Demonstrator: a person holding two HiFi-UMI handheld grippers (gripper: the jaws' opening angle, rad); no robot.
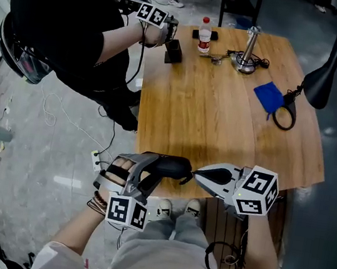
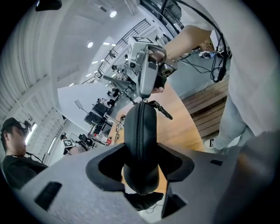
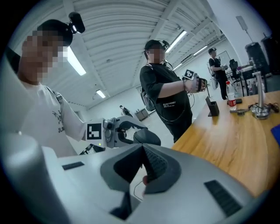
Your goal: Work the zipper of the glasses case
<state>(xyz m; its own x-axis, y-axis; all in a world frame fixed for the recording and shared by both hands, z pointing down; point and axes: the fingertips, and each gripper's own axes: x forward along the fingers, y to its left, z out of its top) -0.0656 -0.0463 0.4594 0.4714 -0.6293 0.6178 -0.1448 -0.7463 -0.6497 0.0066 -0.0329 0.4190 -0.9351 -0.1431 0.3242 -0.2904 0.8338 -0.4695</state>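
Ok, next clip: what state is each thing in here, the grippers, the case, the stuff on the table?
left gripper: shut on the glasses case, holding it clear of the table.
right gripper: shut, nothing seen in it, tip at the case's end.
glasses case: zipped closed.
zipper pull: at the case's far end, sticking out free.
water bottle: upright, capped.

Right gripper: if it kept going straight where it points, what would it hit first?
The glasses case held by the left gripper. Its near end sits just ahead, though whether they already touch is unclear.
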